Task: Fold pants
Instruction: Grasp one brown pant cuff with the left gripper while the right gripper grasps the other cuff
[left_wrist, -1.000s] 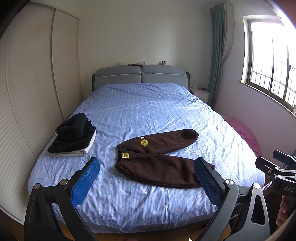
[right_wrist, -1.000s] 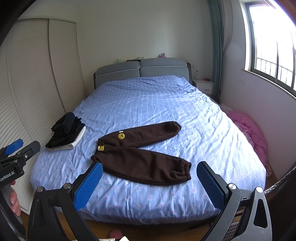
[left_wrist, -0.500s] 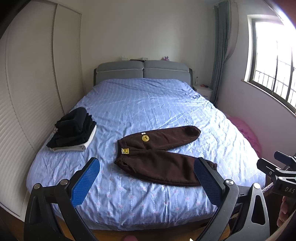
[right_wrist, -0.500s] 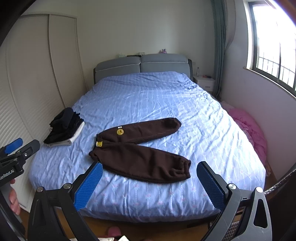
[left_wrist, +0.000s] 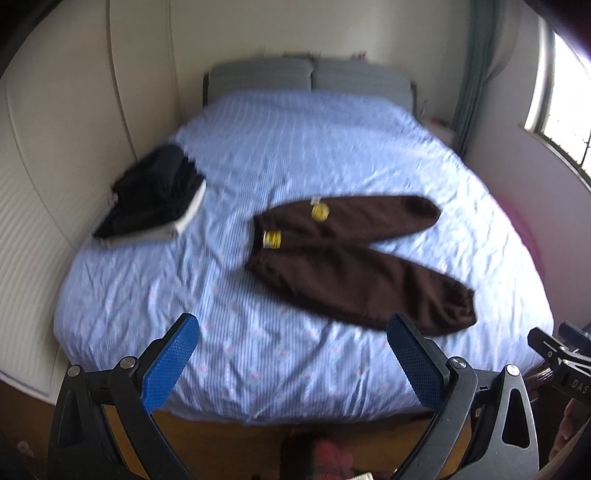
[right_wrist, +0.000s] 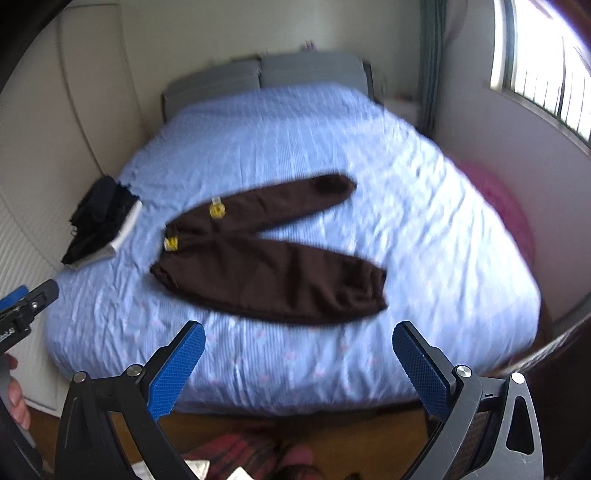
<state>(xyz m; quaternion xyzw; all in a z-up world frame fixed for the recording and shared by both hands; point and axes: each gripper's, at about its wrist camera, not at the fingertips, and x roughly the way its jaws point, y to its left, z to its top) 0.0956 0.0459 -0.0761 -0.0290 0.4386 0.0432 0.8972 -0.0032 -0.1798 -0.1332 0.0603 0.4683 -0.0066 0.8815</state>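
Folding has not begun: the dark brown fleece pants lie spread in a V, unfolded, on the blue striped bedsheet, while the left gripper and right gripper hover wide open, empty, at the bed's near edge.

A bed in a blue striped sheet is carrying brown pants lying spread flat near its foot, and a dark folded clothes pile sitting at its left edge.
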